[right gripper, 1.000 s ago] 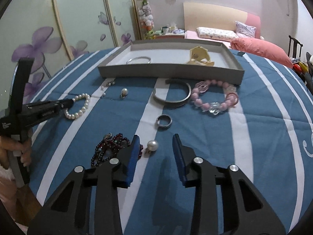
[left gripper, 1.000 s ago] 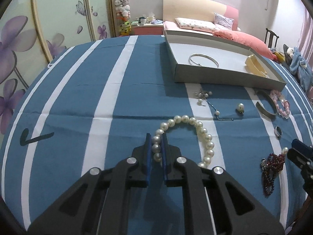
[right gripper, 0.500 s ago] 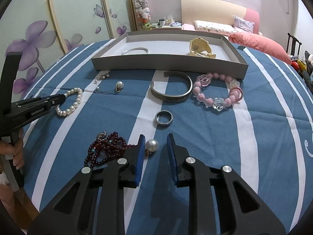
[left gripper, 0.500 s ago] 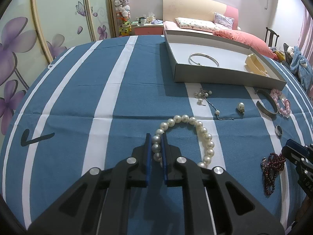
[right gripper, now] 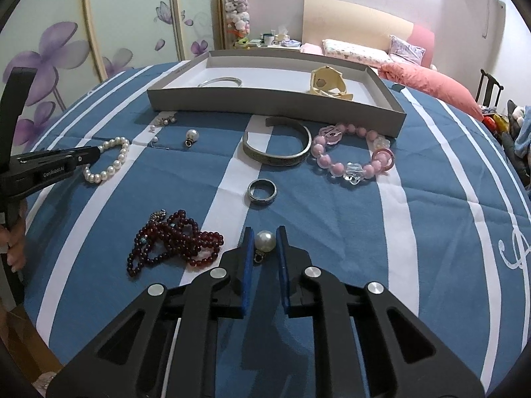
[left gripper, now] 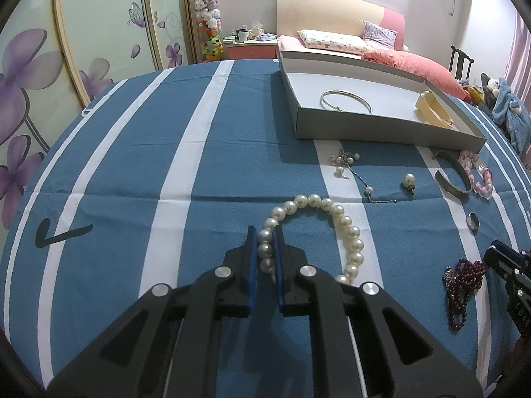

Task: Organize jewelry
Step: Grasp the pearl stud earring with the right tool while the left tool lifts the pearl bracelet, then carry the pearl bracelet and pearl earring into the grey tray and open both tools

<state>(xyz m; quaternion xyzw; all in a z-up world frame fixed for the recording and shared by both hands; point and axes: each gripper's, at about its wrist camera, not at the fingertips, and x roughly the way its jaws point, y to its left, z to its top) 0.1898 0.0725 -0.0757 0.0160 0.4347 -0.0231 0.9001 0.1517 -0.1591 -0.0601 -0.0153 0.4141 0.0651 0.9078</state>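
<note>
Left jaws clamped on pearl bracelet (left gripper: 318, 229), right jaws on pearl pendant (right gripper: 264, 241)

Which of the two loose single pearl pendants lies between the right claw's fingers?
The pearl pendant beside the dark red beads; the other one lies near the tray.
</note>
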